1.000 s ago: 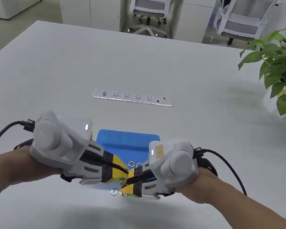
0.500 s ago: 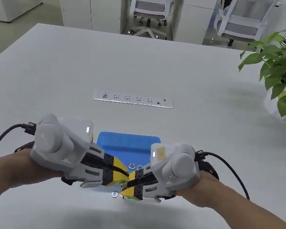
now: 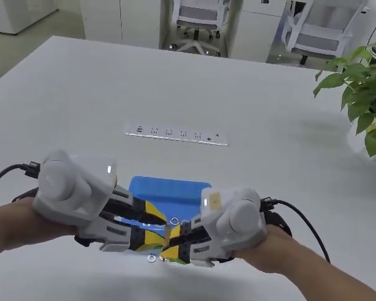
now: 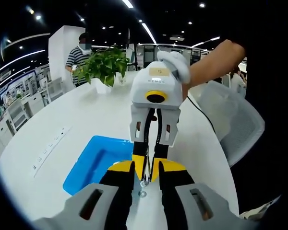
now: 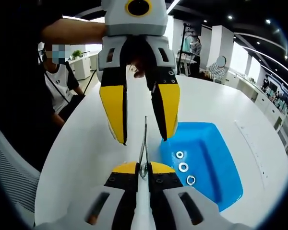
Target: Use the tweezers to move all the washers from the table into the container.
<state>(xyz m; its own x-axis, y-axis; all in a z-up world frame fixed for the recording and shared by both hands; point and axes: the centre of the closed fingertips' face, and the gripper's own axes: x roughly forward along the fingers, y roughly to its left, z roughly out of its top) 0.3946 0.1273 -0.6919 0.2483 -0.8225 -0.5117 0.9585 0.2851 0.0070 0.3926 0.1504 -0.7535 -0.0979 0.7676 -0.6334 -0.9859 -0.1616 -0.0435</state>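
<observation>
- The right gripper [image 5: 143,168] was seen clamped on the tweezers [image 5: 144,143] at their back end, with the blades pointed toward the left gripper [image 4: 146,168].
- The left gripper's jaws were held apart, one on each side of the blades. As far as could be told, the blades were not touched.
- One loose washer [image 4: 142,193] was found on the table [image 3: 238,94], near the blue container [image 5: 216,148] and just by the tweezer tips. Contact between tips and washer could not be told.
- Three washers [image 5: 183,166] were noted lying inside the container.
- Risk: the loose washer could be caught by its edge only and flicked across the table if the blades were squeezed off-centre. It was judged a thin, flat, slippery part on a smooth top.
- Risk: the tweezers could be twisted in the right gripper's hold if the left jaws were shut unevenly, since only a narrow strip was gripped.
- Risk: the washer could be dropped short of the container wall if the squeeze were eased during the lift.
- Risk: the grippers were crowded close together, so the tips could be hidden in the head view and the pick misjudged.
</observation>
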